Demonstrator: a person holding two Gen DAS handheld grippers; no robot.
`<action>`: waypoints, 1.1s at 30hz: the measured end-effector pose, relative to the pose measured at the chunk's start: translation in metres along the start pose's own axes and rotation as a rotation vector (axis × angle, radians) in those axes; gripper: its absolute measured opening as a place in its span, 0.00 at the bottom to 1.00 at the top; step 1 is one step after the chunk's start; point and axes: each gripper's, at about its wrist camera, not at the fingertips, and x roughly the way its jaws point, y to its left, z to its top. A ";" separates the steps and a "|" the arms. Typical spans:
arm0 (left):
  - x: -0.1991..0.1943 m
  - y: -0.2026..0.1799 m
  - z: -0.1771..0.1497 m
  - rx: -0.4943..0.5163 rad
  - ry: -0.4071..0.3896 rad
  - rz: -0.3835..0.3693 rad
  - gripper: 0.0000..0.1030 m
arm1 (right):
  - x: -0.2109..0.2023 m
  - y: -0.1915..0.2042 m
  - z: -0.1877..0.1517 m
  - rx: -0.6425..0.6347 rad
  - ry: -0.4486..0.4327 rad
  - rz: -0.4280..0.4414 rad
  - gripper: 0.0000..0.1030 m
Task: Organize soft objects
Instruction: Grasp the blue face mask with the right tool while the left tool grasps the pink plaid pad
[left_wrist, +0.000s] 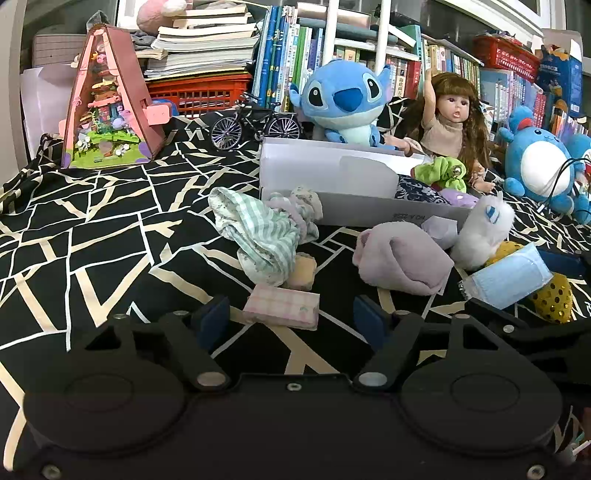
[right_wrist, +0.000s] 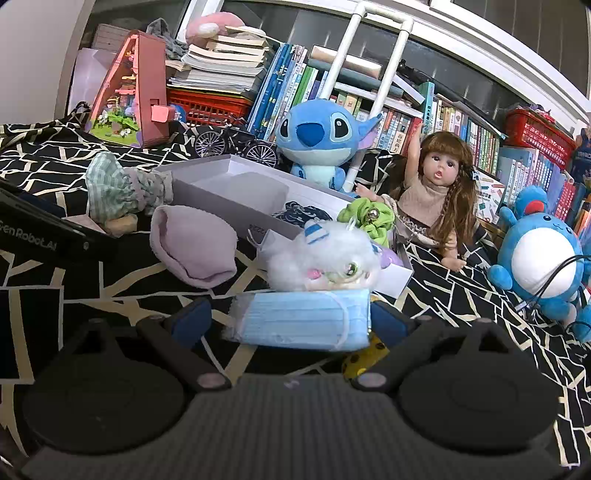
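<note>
On the black patterned cloth (left_wrist: 110, 221), caught the left gripper (left_wrist: 291, 323) low, jaws half apart. Found a pink checked packet (left_wrist: 281, 307) lying between them, both pads clear of it. Spotted, just beyond, a striped cloth bundle (left_wrist: 262, 232) and a rolled lilac cloth (left_wrist: 399, 258), both in front of the white box (left_wrist: 332, 173). Over on the right, saw the right gripper (right_wrist: 288, 321) with jaws wide around a blue mask pack (right_wrist: 306, 317). Noted a gap at the left pad; looked close to touching at the right. Glimpsed a white fluffy toy (right_wrist: 325, 258) right behind that pack, and a green scrunchie (right_wrist: 369, 218) inside the box.
</note>
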 end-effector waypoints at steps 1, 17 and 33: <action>0.000 0.000 0.000 0.001 0.000 -0.002 0.64 | 0.000 0.000 0.000 0.001 0.001 -0.001 0.93; 0.001 -0.004 -0.003 0.047 -0.004 0.002 0.49 | 0.006 0.003 0.000 -0.035 0.009 -0.017 0.89; -0.002 -0.007 -0.003 0.077 -0.017 0.005 0.41 | 0.000 -0.002 0.004 0.003 -0.001 -0.009 0.76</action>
